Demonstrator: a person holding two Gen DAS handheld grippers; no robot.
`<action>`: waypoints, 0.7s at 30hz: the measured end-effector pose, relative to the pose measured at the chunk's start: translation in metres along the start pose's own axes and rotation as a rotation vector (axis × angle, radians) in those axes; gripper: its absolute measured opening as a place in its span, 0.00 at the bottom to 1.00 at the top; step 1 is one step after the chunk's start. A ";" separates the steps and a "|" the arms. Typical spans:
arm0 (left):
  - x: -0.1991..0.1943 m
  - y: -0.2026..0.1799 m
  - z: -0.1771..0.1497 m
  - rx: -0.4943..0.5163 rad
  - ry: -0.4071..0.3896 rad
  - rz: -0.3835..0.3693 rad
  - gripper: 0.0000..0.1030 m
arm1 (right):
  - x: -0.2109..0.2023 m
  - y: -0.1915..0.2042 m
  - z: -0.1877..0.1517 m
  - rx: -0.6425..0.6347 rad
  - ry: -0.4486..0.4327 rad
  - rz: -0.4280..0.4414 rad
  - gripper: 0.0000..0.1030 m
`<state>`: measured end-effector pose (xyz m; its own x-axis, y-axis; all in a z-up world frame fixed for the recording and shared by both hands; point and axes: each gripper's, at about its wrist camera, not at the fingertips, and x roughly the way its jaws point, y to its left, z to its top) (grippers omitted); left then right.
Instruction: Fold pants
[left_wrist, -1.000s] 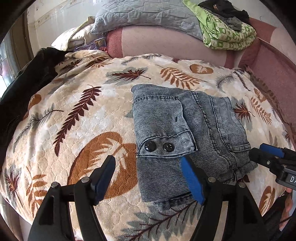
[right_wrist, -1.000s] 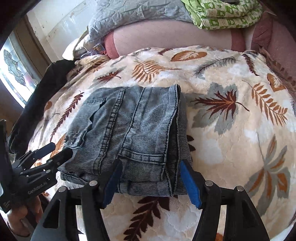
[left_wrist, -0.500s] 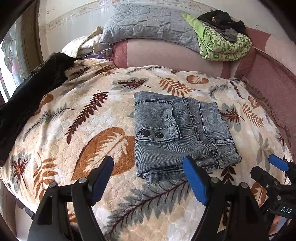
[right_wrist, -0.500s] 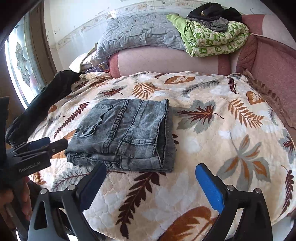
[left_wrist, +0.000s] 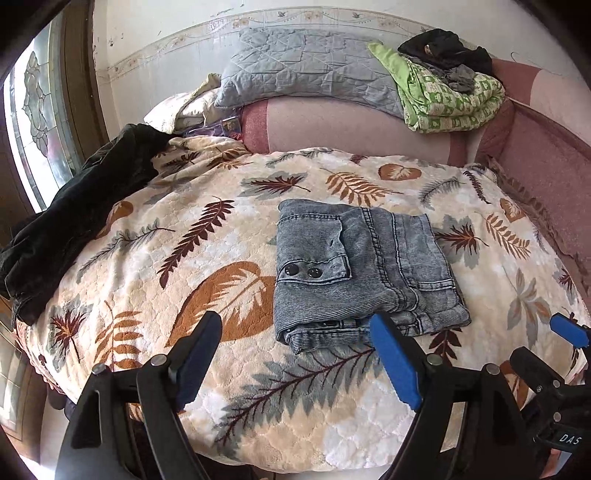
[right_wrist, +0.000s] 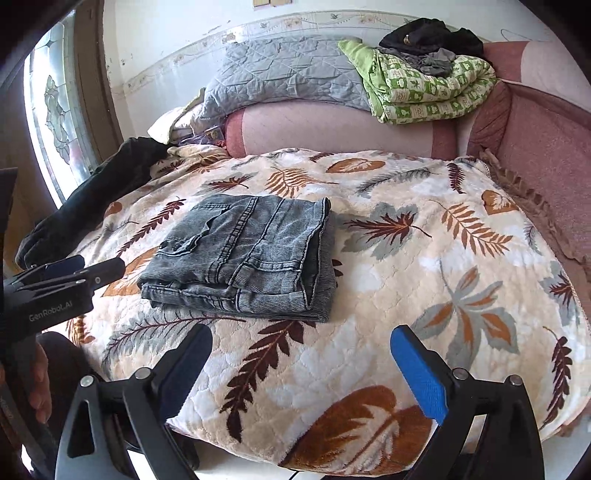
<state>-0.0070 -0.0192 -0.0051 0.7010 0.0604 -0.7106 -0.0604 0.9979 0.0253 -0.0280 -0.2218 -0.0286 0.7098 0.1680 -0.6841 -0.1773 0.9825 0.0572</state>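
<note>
Grey denim pants (left_wrist: 362, 266) lie folded into a compact rectangle on the leaf-print blanket (left_wrist: 166, 240), pocket flap with two black buttons on top. In the right wrist view the pants (right_wrist: 243, 254) sit left of centre. My left gripper (left_wrist: 295, 330) hovers just off their near edge, open, nothing between its blue pads. My right gripper (right_wrist: 301, 334) stands wide open over bare blanket (right_wrist: 388, 280), to the right of the pants and clear of them. Each gripper shows in the other's view: the right (left_wrist: 543, 343) at the far right, the left (right_wrist: 99, 266) at the far left.
A black garment (left_wrist: 74, 221) drapes over the blanket's left edge. A grey pillow (left_wrist: 306, 74) and a green quilt (left_wrist: 450, 96) with dark clothes on top rest on the pink sofa back (left_wrist: 351, 129). A patterned window (left_wrist: 37, 110) is at the left. The sofa's arm (right_wrist: 546, 147) bounds the right.
Both grippers have drawn back and up from the folded pants, which stay on the blanket. The right gripper's jaws have widened clearly; the left's opened a little.
</note>
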 end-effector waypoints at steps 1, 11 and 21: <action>-0.002 -0.001 0.001 -0.002 0.002 -0.012 0.81 | -0.003 0.000 0.001 -0.007 -0.002 -0.003 0.96; -0.017 -0.002 0.000 -0.008 -0.021 -0.016 0.82 | -0.019 0.004 0.003 -0.047 -0.003 -0.021 0.96; -0.018 0.005 0.002 -0.028 -0.021 -0.051 0.82 | -0.021 0.019 0.006 -0.099 0.002 -0.037 0.96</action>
<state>-0.0187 -0.0155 0.0088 0.7185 0.0099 -0.6955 -0.0437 0.9986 -0.0309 -0.0424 -0.2068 -0.0084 0.7156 0.1309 -0.6861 -0.2170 0.9753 -0.0402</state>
